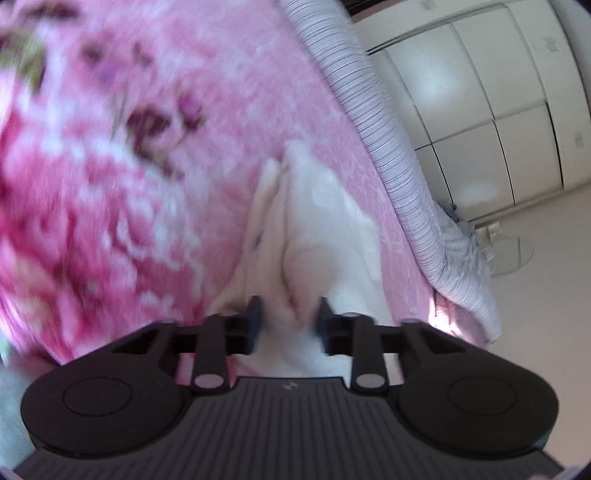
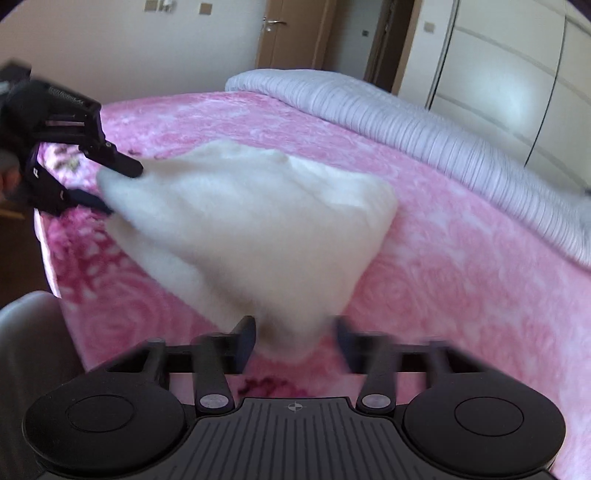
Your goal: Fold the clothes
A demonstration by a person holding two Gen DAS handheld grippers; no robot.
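Observation:
A white fluffy garment (image 2: 251, 218) is held stretched over a pink floral bedspread (image 2: 461, 280). My right gripper (image 2: 295, 336) is shut on its near corner. My left gripper (image 2: 118, 184) shows at the left of the right wrist view, shut on the garment's far left corner. In the left wrist view the left gripper (image 1: 290, 321) pinches the bunched white cloth (image 1: 314, 229), which runs away from the fingers over the bedspread (image 1: 110, 184). Both views are motion-blurred.
A striped lilac duvet (image 2: 406, 129) lies bunched along the bed's far edge; it also shows in the left wrist view (image 1: 391, 147). White wardrobe doors (image 1: 498, 92) stand beyond it. A wooden door (image 2: 291, 33) is at the back. A grey rounded object (image 2: 33, 350) sits at lower left.

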